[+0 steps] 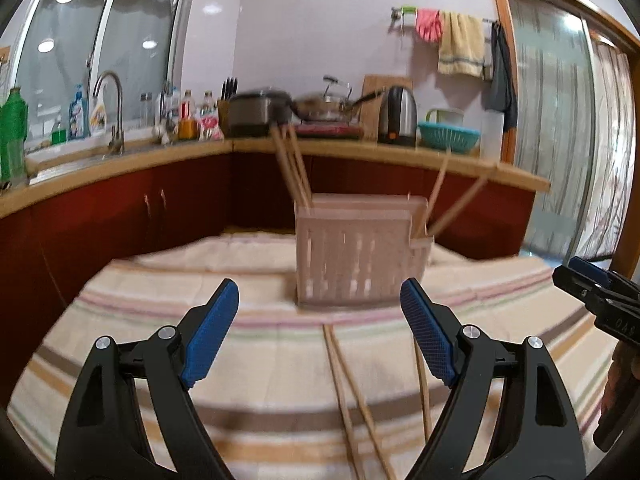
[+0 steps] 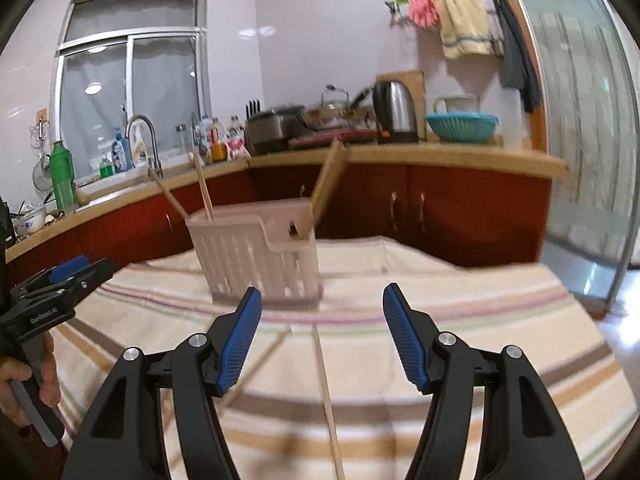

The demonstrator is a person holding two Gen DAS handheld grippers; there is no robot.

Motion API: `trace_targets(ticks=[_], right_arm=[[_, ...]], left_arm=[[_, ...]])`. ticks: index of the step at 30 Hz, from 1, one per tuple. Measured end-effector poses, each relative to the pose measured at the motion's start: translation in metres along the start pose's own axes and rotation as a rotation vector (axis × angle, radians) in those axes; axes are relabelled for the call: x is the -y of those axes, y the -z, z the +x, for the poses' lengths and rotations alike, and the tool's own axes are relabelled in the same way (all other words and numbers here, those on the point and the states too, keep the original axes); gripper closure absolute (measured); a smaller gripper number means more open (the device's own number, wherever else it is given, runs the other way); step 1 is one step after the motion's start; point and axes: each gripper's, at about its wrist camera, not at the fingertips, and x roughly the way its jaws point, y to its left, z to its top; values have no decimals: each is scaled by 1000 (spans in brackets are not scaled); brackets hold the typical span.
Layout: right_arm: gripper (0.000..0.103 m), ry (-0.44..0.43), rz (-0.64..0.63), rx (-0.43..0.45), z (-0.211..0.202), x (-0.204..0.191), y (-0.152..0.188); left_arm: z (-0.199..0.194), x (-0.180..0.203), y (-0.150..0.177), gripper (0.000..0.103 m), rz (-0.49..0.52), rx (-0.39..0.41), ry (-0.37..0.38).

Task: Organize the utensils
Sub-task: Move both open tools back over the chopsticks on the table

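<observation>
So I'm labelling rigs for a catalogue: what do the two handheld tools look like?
Both are alike. The left tool and right tool have glossy black plastic arms with cut-out windows and silver pivot bolts, ending in blue textured pads. White lettering marks the left tool's body in the right wrist view. No cables or sleeves show.

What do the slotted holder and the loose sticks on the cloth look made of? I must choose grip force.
Holder: probably moulded plastic, matte pale pink, with even slots and thin walls. Chopsticks: likely bamboo or wood, plain tan, unglossy. Blur hides any grain.
</observation>
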Motion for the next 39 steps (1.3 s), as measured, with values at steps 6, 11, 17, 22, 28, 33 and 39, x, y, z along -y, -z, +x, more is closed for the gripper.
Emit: trace_targets(ticks=[6,11,17,22,28,33,39], right_arm=[[41,13,12,-56,-11,6,35],[41,16,17,-90,-17,6,62],[42,22,23,-122,-24,9,84],[42,25,23,-129,-28,10,91],[42,14,16,-138,-30,7,96],[42,11,12,-145,-30,6,97],[43,17,17,-156,-26,8,100]], left_arm=[[-13,1,39,22,8,-89,-6],[-15,4,63,22,14,-143,-15],[-10,2,89,24,-31,-225,-6],[-4,8,101,32,-12,-271,-1],[9,10,114,45,-9,-340,-3],[12,10,117,59,23,-355,-31],[9,-2,116,67,12,-357,-28]])
